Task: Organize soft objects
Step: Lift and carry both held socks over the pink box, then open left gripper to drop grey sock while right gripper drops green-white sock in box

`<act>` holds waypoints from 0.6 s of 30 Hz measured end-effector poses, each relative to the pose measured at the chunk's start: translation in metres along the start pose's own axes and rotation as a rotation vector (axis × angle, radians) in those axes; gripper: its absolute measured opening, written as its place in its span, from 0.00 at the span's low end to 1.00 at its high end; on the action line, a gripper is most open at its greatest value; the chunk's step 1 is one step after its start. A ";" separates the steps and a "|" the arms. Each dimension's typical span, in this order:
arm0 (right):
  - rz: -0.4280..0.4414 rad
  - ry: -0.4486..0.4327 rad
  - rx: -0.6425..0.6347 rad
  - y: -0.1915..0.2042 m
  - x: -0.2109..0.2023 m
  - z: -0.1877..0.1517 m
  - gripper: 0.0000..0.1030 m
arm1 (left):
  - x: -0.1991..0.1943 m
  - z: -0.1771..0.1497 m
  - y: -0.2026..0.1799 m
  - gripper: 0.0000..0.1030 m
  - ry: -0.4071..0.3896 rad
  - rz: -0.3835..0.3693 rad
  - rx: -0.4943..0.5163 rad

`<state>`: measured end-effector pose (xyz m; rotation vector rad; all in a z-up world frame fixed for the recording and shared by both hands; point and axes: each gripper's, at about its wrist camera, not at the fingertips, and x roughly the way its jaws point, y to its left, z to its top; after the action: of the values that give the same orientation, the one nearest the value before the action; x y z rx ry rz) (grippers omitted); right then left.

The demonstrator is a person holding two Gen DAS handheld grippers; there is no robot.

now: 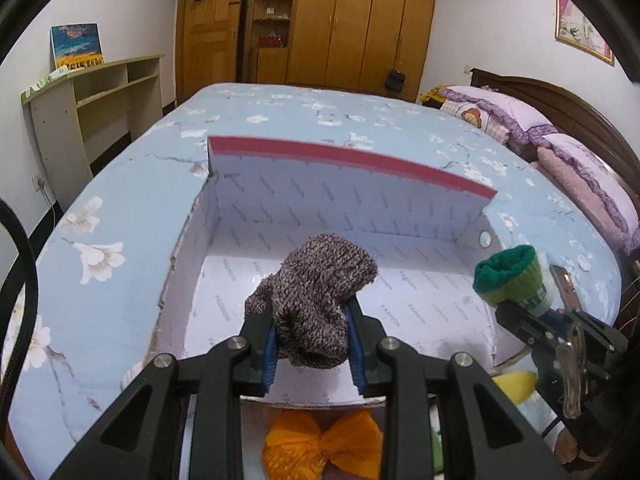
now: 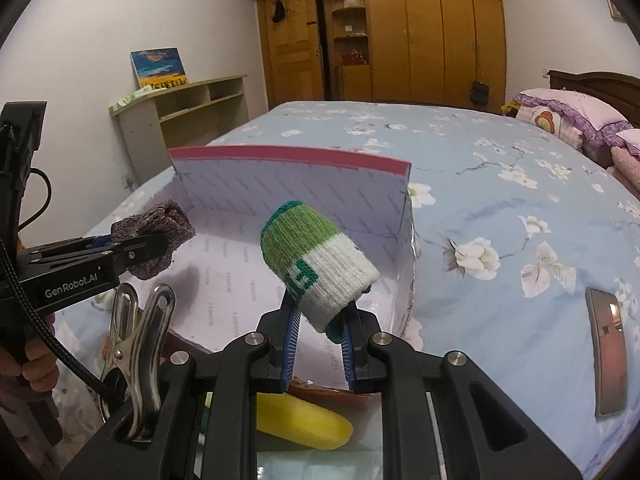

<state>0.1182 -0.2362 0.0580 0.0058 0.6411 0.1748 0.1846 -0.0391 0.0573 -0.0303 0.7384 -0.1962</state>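
The left gripper (image 1: 314,344) has its jaws pinching a grey knit sock (image 1: 320,292), bunched up between the blue pads and held in the air over the near part of the open box (image 1: 208,240). The right gripper (image 2: 320,344) has its jaws pinching a green-and-white sock (image 2: 320,264), which sticks up and leans to the left above the same box, near its right wall. In the right wrist view the grey sock (image 2: 154,236) hangs to the left of the green one, the two well apart.

The box stands on the bed (image 1: 120,184), which has a blue flowered cover; its lid (image 1: 348,196) is raised upright at the far side, with a red edge along the top. Its inside is lined with pale printed paper.

Below the left gripper lies an orange cloth (image 1: 320,448). Below the right gripper lies a yellow roll (image 2: 304,422). A phone (image 2: 608,352) lies on the bed to the right of the box. A metal clip (image 2: 136,344) is clamped on the right gripper's left side.
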 end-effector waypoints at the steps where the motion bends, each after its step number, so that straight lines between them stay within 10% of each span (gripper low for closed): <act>1: 0.001 0.003 0.002 -0.001 0.001 -0.001 0.19 | 0.003 -0.001 0.000 0.29 0.007 0.000 -0.002; 11: 0.008 0.034 0.023 -0.007 0.015 -0.007 0.20 | 0.021 -0.011 0.000 0.29 0.046 -0.001 0.004; 18: 0.012 0.026 0.034 -0.009 0.014 -0.007 0.34 | 0.015 -0.012 0.001 0.52 0.047 0.002 -0.015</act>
<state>0.1264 -0.2433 0.0433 0.0401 0.6704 0.1757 0.1873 -0.0408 0.0387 -0.0392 0.7865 -0.1899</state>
